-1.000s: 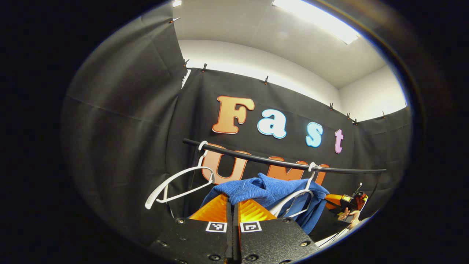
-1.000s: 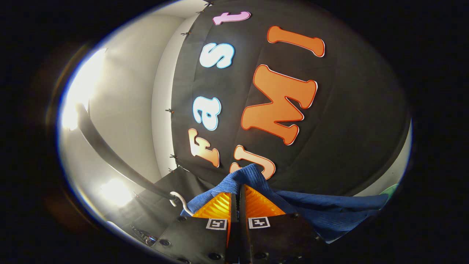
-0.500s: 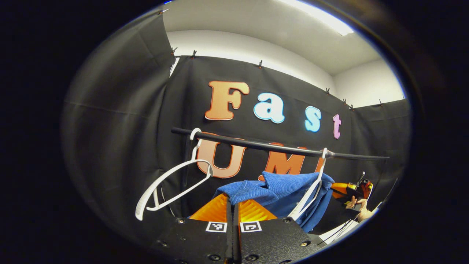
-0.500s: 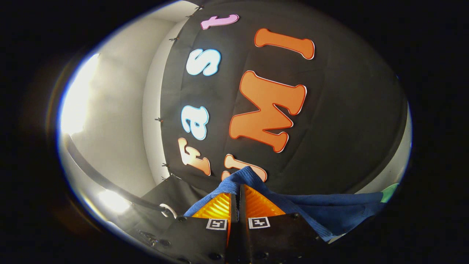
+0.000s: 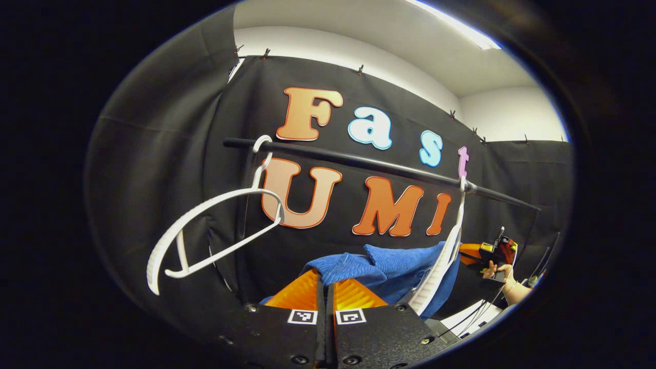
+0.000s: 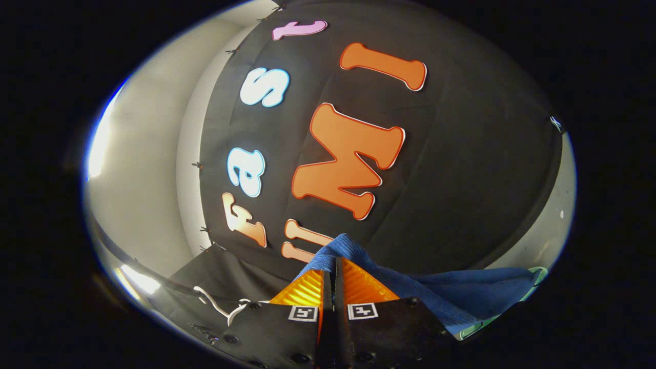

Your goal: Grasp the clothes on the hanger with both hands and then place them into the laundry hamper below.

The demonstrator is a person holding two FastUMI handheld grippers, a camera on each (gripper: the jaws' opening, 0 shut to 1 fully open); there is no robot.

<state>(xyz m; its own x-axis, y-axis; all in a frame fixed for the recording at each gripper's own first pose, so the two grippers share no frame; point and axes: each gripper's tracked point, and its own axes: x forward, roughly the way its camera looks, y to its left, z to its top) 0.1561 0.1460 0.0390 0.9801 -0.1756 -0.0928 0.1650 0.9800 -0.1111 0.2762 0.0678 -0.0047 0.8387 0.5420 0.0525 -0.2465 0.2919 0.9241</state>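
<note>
In the left gripper view, the left claw (image 5: pixel 326 287) covers the near edge of the blue garment (image 5: pixel 394 264), so how far the cloth reaches between the closed fingers cannot be told. At about 4 o'clock, the second white hanger (image 5: pixel 442 266) hides part of that garment's far side. Farther off at 4 o'clock, the right claw (image 5: pixel 469 253) is small, its tips lost behind the cloth, and the hand (image 5: pixel 499 271) holding it is cut off. In the right gripper view, the garment (image 6: pixel 461 294) runs out of sight at 4 o'clock
</note>
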